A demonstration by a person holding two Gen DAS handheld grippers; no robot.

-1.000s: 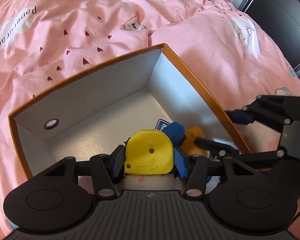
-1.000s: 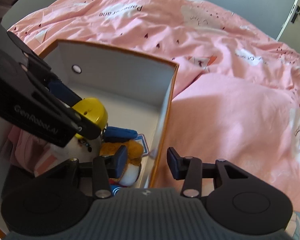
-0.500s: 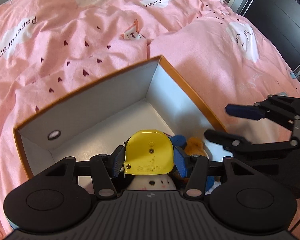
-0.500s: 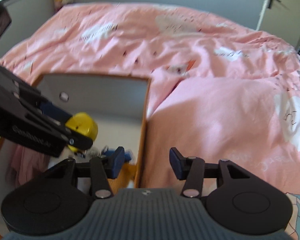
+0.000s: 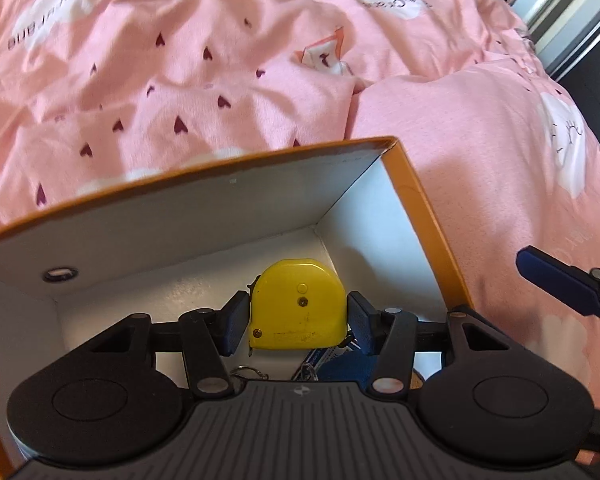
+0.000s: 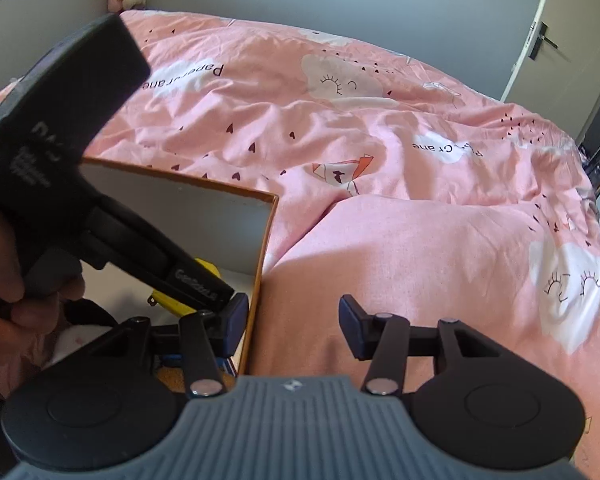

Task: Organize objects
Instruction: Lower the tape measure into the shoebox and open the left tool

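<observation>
Lowering yellow tape measure, clamped in left tongs, deeper into orange-rimmed box on bed; right tongs just opening, empty, straddling box wall; release pending

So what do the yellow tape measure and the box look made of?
Tape measure: probably hard plastic, smooth and slightly scuffed, with a moulded shell and screw heads. Box: likely cardboard, thin straight walls, orange outside, matte white inside.
</observation>
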